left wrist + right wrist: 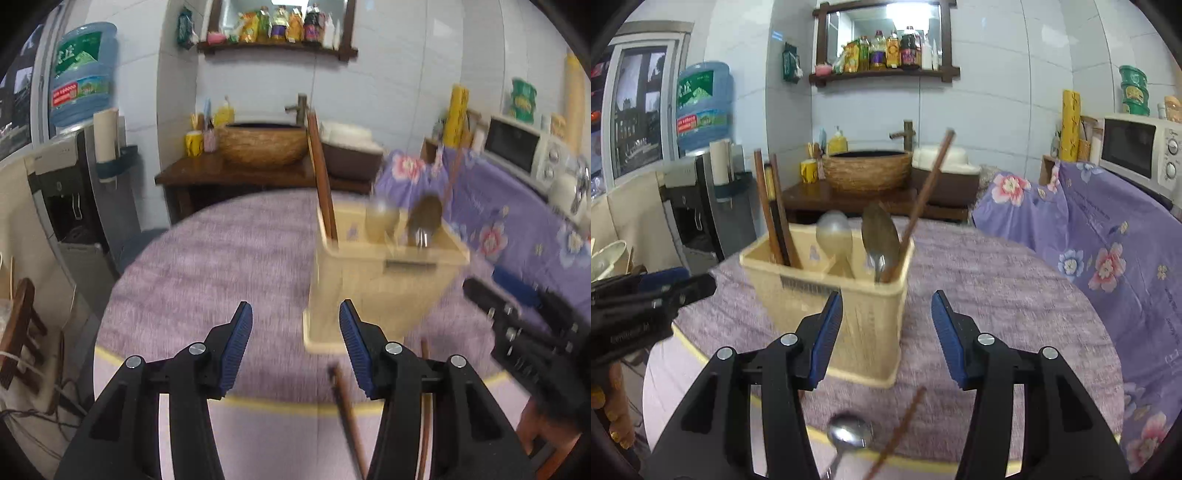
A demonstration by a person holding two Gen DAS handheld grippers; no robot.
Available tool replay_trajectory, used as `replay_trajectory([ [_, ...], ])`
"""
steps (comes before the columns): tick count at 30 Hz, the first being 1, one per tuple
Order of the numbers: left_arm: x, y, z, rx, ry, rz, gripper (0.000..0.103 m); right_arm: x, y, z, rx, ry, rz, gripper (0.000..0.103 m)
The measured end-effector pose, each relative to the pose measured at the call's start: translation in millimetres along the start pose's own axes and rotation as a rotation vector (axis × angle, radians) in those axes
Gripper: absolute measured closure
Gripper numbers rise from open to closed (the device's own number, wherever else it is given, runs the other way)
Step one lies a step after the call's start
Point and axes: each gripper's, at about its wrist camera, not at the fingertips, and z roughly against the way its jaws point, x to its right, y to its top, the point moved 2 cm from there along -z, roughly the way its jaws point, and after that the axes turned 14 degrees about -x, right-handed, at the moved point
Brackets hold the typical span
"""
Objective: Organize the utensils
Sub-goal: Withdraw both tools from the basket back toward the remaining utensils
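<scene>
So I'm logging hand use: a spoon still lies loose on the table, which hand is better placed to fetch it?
Right, likely. The spoon lies just below the right tongs, which are open and empty. The left tongs, also open, have loose chopsticks below them; no spoon shows there.

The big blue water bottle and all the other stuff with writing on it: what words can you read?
Nothing reads clearly enough to quote.
Water bottle: green label with large characters, red band below, all blurred.
Sauce bottles on the shelf: labels too small.
Left gripper body: pale lettering, too blurred.
Microwave: a small mark above the dials, unreadable.
Green tubs: print too small.
</scene>
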Motion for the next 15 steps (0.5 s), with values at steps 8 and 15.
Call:
replay_trajectory([
  [8, 20.4, -86.9, -29.2, -0.192, -0.032, -0.043, 0.056, 17.0, -84.9, -2.0, -0.161, -0.018, -0.080, 0.039],
  [15, 29.1, -106.8, -43.4, -0.247, -0.033, -0.041, 0.059, 20.2, -117.8, 7.5, -0.187, -0.043, -0.079, 0.032],
])
